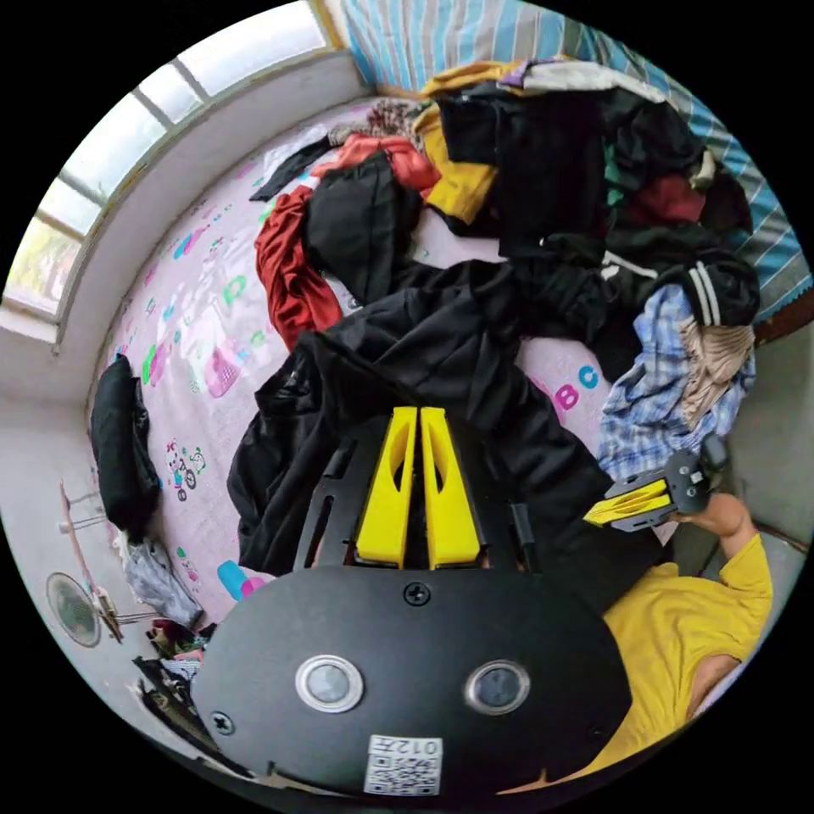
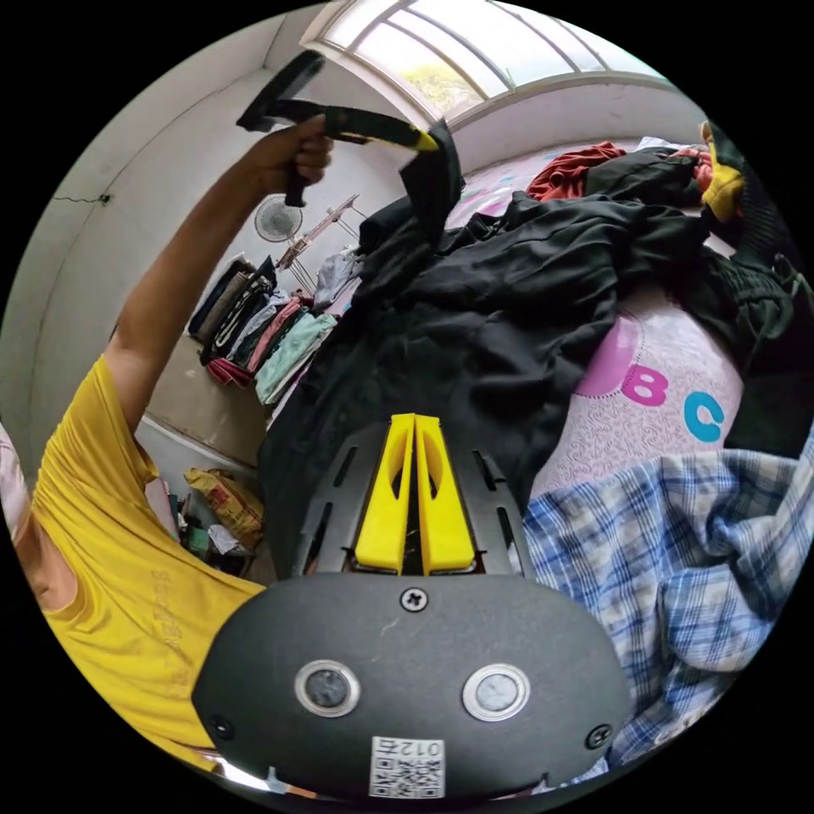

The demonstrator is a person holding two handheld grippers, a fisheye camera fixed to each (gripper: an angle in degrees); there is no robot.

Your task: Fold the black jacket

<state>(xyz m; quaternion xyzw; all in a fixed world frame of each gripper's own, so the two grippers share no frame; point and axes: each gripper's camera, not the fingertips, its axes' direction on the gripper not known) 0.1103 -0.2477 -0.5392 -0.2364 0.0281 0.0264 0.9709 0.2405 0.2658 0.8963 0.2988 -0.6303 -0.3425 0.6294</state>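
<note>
Bed [image 1: 195, 280]: pink printed sheet, clothes pile [image 1: 593, 186] at 1 o'clock in the left gripper view.
Jacket [image 1: 441, 365]: black, centre, crumpled and unspread; judged no fold made, all folding left.
Left tool [image 1: 415, 415]: jaws together; in the right gripper view a hem hangs from it, lifted at 11 o'clock.
Right tool [image 2: 414, 421]: jaws together, over the jacket's edge; grip cannot be told.

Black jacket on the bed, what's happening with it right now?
A person in a yellow T-shirt is working on the crumpled black jacket lying on the pink alphabet-print bedsheet. The left gripper is raised and appears to hold a corner of the jacket, lifting it. The right gripper has its yellow jaws together over the jacket's near edge; whether it grips fabric is unclear. No fold is made yet. A blue plaid shirt lies alongside.
</note>
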